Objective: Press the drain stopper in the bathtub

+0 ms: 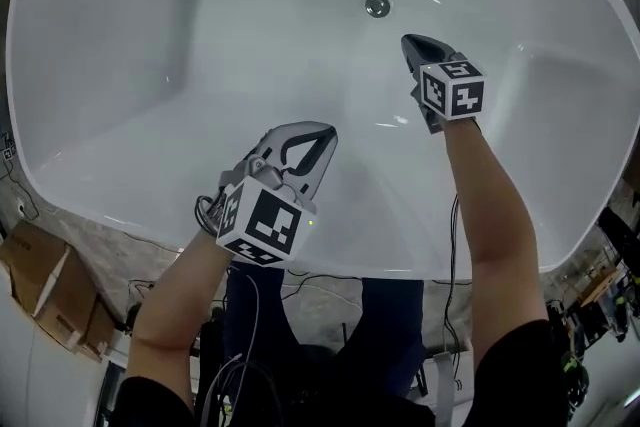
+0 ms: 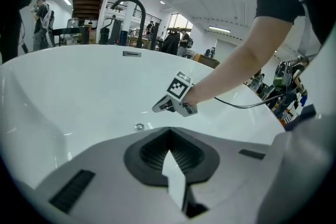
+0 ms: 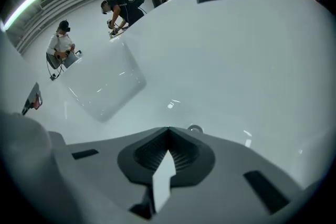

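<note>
The round chrome drain stopper (image 1: pixel 377 6) sits in the floor of the white bathtub (image 1: pixel 120 65). My right gripper (image 1: pixel 409 43) is down inside the tub, shut and holding nothing, its tips a short way in front of the stopper and apart from it. In the right gripper view the stopper (image 3: pixel 195 129) shows just past the closed jaw tips (image 3: pixel 169 129). My left gripper (image 1: pixel 322 133) is shut and empty, held higher over the near slope of the tub. The left gripper view shows the stopper (image 2: pixel 139 127) and the right gripper (image 2: pixel 157 108) beyond it.
A black faucet (image 2: pixel 132 7) stands on the far rim above the overflow plate (image 2: pixel 132 53). The tub's near rim (image 1: pixel 330 267) lies below my arms. Cardboard boxes (image 1: pixel 45 280) and cables lie on the floor. People (image 3: pixel 122 7) work in the background.
</note>
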Available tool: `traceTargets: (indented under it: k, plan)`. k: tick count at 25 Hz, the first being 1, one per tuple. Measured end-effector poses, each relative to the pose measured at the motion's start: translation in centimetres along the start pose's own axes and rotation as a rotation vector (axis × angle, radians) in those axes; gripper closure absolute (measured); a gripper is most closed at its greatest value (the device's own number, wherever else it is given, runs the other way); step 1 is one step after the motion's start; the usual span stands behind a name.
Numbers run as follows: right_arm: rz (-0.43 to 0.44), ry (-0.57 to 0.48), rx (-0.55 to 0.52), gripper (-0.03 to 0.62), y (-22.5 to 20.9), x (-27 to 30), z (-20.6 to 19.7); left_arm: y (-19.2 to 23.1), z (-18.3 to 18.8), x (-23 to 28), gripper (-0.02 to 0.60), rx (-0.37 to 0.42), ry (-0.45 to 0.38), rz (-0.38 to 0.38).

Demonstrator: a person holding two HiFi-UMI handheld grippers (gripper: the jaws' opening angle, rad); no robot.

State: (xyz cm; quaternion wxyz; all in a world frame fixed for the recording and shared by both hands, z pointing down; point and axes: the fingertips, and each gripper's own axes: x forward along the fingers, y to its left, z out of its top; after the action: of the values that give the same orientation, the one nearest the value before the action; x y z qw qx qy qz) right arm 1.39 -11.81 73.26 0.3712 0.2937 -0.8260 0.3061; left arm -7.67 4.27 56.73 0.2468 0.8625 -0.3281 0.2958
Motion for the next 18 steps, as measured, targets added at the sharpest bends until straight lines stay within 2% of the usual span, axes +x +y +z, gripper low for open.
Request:
traceTargets:
  k: [7, 14, 18]
  plan:
    - [-0.025, 0.041, -0.001, 0.582, -2.2, 4.6, -1.8, -0.1, -0.2, 1.3, 0.577, -0.011, -0.026, -0.033]
    - [-0.046, 0.062, -0.015, 0.582, -3.8, 9.4, -2.5, 0.6, -1.4, 2.2, 0.577, -0.021, -0.017, -0.048]
    - [-0.073, 0.068, -0.017, 0.582, -4.9, 11.4, -2.6, 0.5, -1.2, 2.2, 0.577, -0.056, -0.015, -0.075]
